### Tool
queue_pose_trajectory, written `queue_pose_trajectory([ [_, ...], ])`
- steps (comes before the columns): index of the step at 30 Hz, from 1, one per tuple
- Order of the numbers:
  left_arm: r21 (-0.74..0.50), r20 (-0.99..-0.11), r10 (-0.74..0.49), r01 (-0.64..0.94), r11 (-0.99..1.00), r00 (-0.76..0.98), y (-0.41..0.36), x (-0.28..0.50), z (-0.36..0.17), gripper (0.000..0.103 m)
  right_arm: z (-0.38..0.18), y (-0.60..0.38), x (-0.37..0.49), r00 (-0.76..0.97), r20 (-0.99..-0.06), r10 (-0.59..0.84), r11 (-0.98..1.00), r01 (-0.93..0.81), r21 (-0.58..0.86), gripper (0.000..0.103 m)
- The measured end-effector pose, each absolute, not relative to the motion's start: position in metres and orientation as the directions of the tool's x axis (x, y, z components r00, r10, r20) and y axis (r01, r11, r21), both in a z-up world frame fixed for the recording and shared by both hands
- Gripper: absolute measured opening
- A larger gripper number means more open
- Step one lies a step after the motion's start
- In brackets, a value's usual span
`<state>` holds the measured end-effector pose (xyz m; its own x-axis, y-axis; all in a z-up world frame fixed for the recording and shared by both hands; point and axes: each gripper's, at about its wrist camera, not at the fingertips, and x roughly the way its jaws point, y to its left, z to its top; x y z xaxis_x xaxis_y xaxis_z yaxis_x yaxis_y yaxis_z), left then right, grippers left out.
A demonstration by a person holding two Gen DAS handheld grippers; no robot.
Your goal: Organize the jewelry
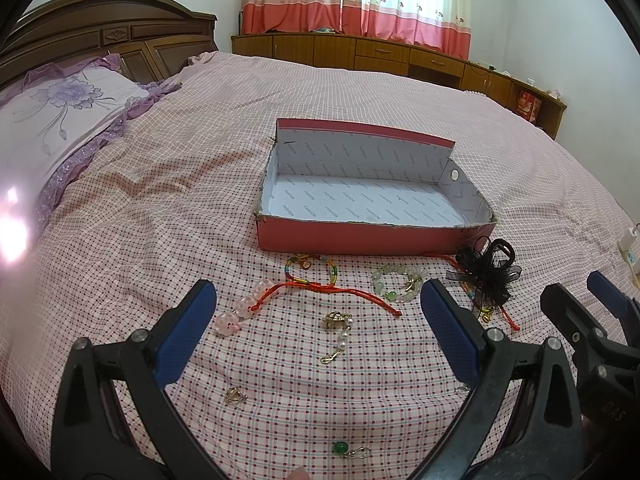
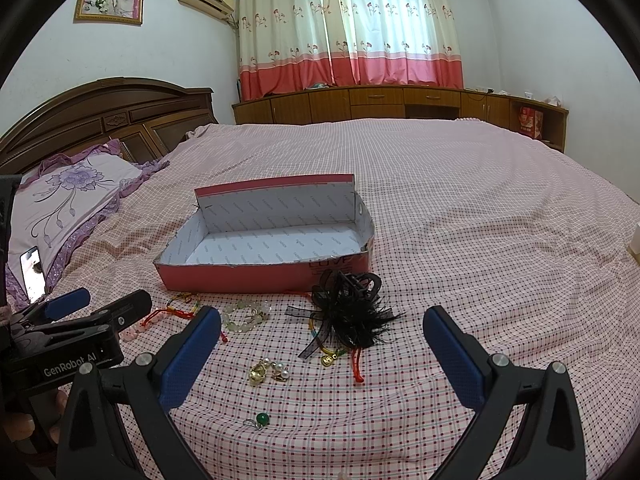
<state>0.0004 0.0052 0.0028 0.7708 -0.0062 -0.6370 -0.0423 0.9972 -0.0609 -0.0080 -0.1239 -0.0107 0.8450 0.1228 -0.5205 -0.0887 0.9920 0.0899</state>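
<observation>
An open red box (image 1: 360, 236) with a white printed lining sits on the bed; it also shows in the right wrist view (image 2: 240, 278). Jewelry lies in front of it: a red cord bracelet (image 1: 320, 290), a green bead bracelet (image 1: 394, 284), a pink bead piece (image 1: 236, 318), a gold and pearl piece (image 1: 338, 322), a green bead charm (image 1: 342, 448), a small gold clip (image 1: 234, 395) and a black feather hair clip (image 1: 490, 276). My left gripper (image 1: 318, 334) is open and empty above the jewelry. My right gripper (image 2: 322, 354) is open and empty near the hair clip (image 2: 352, 312).
The checked pink bedspread (image 1: 200, 160) covers the bed. A purple floral pillow (image 1: 60, 112) and wooden headboard (image 1: 100, 36) are at the left. Low wooden cabinets (image 2: 380, 104) and curtains stand at the back. A phone (image 2: 32, 274) lies by the pillow.
</observation>
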Motion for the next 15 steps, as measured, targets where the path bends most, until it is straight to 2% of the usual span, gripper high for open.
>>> queue_pose_trajectory([
  [15,-0.057,-0.646,0.000,-0.048,0.997,0.763,0.0128,0.0021,-0.0011,0.095,-0.0128,-0.1197,-0.0083,0.841,-0.527,0.122,0.992,-0.087,0.091,0.103],
])
